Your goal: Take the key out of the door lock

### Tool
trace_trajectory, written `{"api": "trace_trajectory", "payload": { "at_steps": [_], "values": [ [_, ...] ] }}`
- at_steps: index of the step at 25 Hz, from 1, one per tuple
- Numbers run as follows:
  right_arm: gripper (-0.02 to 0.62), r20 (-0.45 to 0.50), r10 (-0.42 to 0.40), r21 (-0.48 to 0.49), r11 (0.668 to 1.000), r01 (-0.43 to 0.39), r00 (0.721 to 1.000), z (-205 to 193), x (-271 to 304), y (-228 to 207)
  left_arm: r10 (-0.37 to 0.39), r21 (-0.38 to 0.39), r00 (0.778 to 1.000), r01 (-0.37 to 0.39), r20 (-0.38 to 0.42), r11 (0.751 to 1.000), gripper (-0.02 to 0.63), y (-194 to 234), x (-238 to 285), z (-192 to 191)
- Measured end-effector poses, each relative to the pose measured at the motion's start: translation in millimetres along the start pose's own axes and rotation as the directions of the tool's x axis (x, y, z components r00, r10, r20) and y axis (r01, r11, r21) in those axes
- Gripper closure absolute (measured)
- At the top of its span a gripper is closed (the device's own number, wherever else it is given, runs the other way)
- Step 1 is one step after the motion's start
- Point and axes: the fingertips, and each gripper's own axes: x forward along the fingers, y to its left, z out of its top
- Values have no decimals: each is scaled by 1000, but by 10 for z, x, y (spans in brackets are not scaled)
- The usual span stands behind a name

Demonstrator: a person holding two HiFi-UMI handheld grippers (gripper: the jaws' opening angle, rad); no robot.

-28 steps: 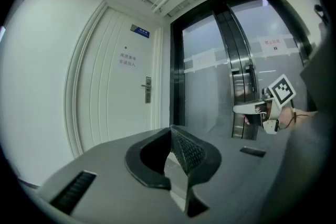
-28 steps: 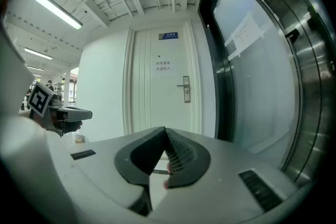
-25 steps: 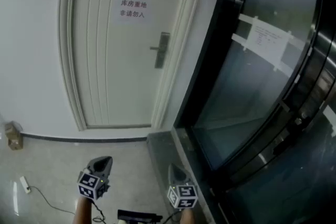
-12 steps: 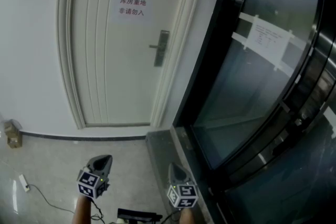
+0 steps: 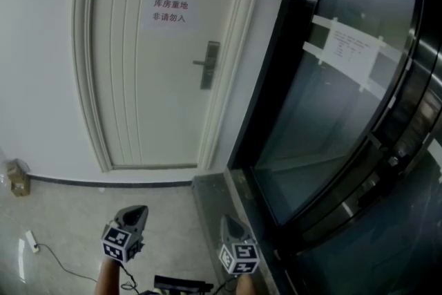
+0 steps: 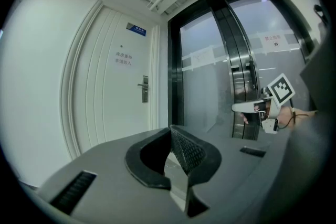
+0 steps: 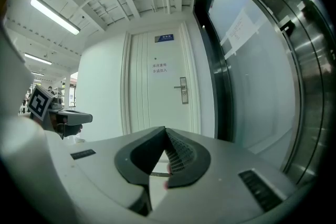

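Observation:
The white door [image 5: 148, 79] stands ahead, well beyond reach, with a metal lock plate and lever handle [image 5: 207, 65] on its right side. A key in the lock is too small to make out in any view. Low in the head view, my left gripper [image 5: 136, 211] and right gripper [image 5: 228, 220] point toward the door, both shut and empty. In the left gripper view the lock plate [image 6: 144, 89] shows far beyond the shut left gripper [image 6: 170, 128]. The right gripper view shows the lock plate [image 7: 183, 90] far past the shut right gripper [image 7: 165, 129].
A paper sign [image 5: 169, 12] hangs on the door. A dark-framed glass wall [image 5: 331, 121] with a taped sheet [image 5: 352, 48] runs along the right. A small cardboard box [image 5: 15, 177] and a white plug with its cable [image 5: 31, 242] lie on the floor at left.
The door and its lock have slid slightly left in the head view. Both grippers hold the same places and stay shut.

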Motion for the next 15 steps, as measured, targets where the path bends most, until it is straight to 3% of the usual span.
{"api": "trace_trajectory", "payload": {
  "at_steps": [15],
  "values": [
    [588,12,22,-23,999,-22,1000,10,111,-224,7,4,1000,-7,7,1000,598,-149,277,13]
  ]
}}
